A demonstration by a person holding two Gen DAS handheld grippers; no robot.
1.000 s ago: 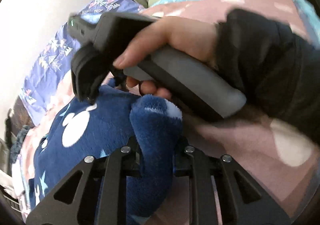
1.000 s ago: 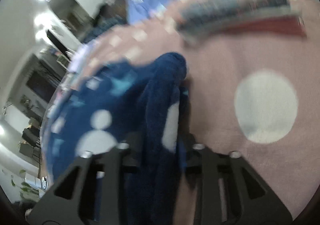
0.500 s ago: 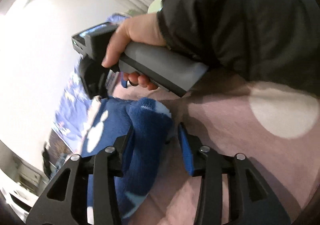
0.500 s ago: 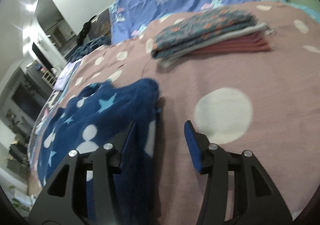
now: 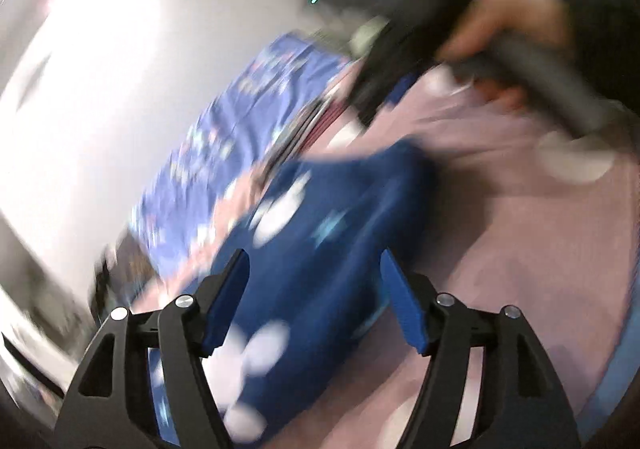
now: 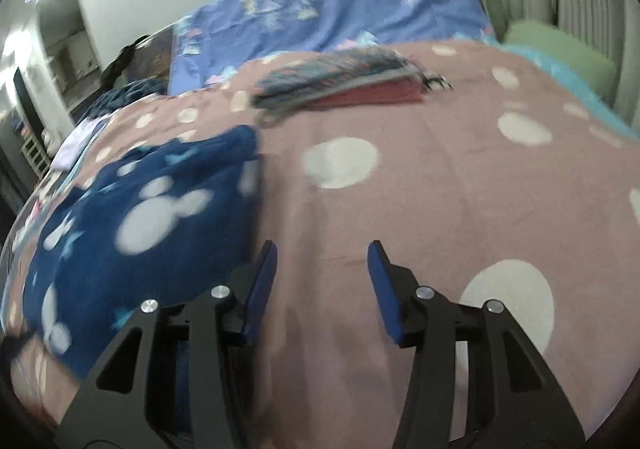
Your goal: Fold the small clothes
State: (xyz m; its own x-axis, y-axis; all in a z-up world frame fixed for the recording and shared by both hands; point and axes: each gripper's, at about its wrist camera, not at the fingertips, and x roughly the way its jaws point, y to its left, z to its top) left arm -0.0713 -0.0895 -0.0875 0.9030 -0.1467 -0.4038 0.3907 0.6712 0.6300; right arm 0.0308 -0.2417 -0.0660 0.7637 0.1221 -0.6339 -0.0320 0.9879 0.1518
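Note:
A dark blue fleece garment (image 6: 132, 225) with white dots and pale stars lies on the pink spotted bedcover (image 6: 440, 185). It also shows in the blurred left wrist view (image 5: 320, 249). My left gripper (image 5: 316, 273) is open, its jaws wide apart above the garment and not holding it. My right gripper (image 6: 322, 261) is open and empty over bare bedcover, just right of the garment's edge. The right gripper and the hand holding it appear blurred at the top right of the left wrist view (image 5: 400, 61).
A stack of folded clothes (image 6: 344, 81) lies farther back on the bed. A purple patterned pillow sheet (image 6: 328, 13) stands behind it. A green cushion (image 6: 560, 49) sits at the right by the curtain. Furniture is off the bed's left side.
Both grippers went from shut on the blue garment to open. They let it drop flat on the bed and pulled back; the right one moved rightwards off it.

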